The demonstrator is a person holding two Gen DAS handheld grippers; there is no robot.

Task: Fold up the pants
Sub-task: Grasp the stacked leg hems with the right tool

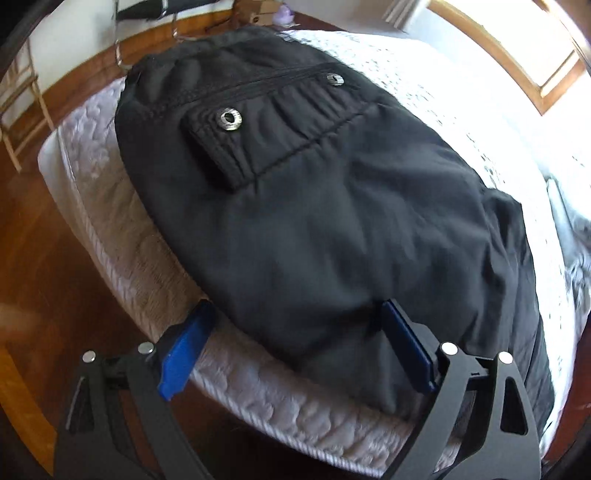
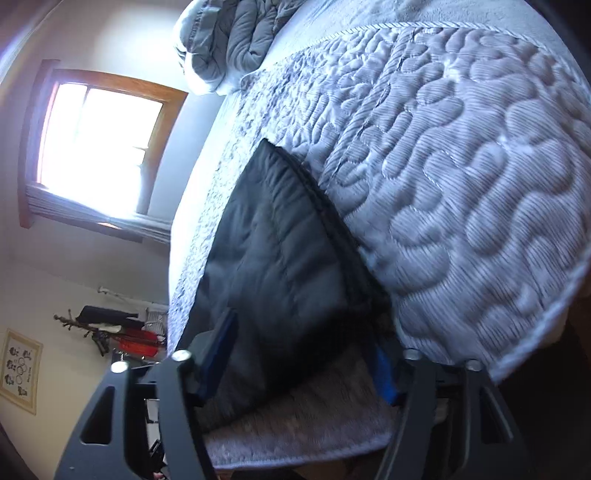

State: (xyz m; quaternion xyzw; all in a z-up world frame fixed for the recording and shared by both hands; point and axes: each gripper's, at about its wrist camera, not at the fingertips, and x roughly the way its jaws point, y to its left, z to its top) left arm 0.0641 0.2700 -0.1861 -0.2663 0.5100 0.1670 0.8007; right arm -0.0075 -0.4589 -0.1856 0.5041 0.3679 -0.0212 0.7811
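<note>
Pants [image 1: 314, 192] lie lengthwise along the mattress [image 1: 110, 229] edge, near hem bracketed by both grippers' wide-open, empty jaws, left gripper [image 1: 295, 328] and right gripper [image 2: 306, 354].

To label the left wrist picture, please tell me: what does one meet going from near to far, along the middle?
Left gripper → black pants → pocket flap snap → waistband button → wooden floor.

pants [image 1: 314, 192] on mattress [image 1: 110, 206], near edge
</note>
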